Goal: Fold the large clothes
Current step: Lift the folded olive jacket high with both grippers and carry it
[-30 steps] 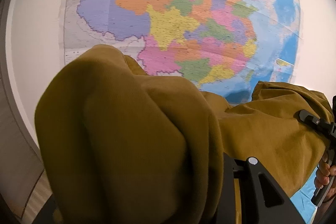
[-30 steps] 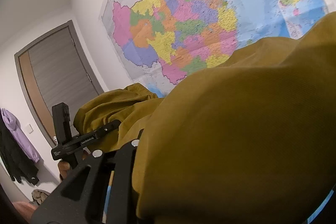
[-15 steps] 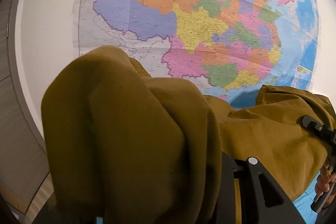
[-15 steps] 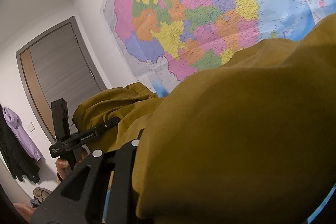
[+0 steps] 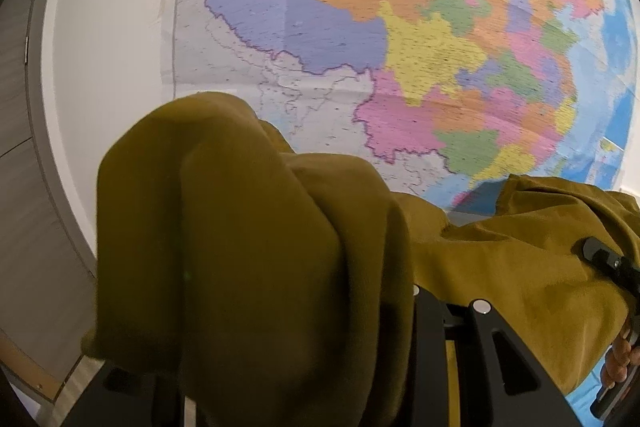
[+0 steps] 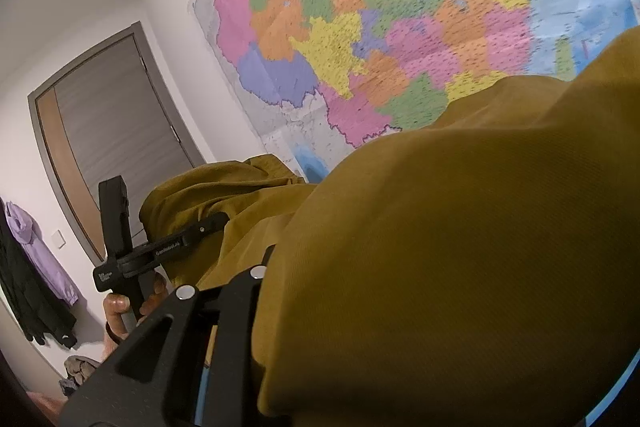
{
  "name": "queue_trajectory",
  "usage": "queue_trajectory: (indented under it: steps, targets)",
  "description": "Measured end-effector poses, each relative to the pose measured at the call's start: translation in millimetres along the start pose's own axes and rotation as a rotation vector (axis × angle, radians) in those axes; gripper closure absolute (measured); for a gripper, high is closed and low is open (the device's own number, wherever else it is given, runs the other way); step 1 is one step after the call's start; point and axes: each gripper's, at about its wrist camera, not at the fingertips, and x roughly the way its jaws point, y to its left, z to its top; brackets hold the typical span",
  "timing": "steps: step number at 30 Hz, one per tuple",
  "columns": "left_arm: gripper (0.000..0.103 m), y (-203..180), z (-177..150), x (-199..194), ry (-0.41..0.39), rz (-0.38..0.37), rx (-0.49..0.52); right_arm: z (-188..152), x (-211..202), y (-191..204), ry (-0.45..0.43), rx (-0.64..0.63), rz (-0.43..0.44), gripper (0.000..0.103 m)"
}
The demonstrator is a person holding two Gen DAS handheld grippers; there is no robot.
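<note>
A mustard-yellow garment [image 5: 248, 251] is held up in the air between both grippers, in front of a wall map. In the left wrist view the cloth bunches over my left gripper [image 5: 384, 307], whose jaws are shut on it; the fingertips are hidden under the fabric. In the right wrist view the same garment [image 6: 460, 247] drapes over my right gripper [image 6: 256, 291], also shut on it. The left gripper [image 6: 192, 235] shows at the left of the right wrist view, clamped on the cloth's far end. The right gripper [image 5: 612, 267] shows at the right edge of the left wrist view.
A large coloured wall map [image 5: 400, 27] fills the background on a white wall. A grey door [image 6: 116, 147] stands to the left. A purple jacket [image 6: 36, 251] and dark clothes [image 6: 24, 299] hang on the wall beside it.
Both cameras have tilted and swung, so the map has shifted right and down in the left view. The garment stays clamped in both grippers and has risen slightly.
</note>
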Motion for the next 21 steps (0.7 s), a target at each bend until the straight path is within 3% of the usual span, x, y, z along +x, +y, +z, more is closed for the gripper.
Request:
queue_trajectory:
  steps: [21]
  targets:
    - [0.07,54.5,8.3,65.2,0.033,0.095,-0.044,-5.7,80.1,0.7,0.043,-0.029,-0.008,0.084]
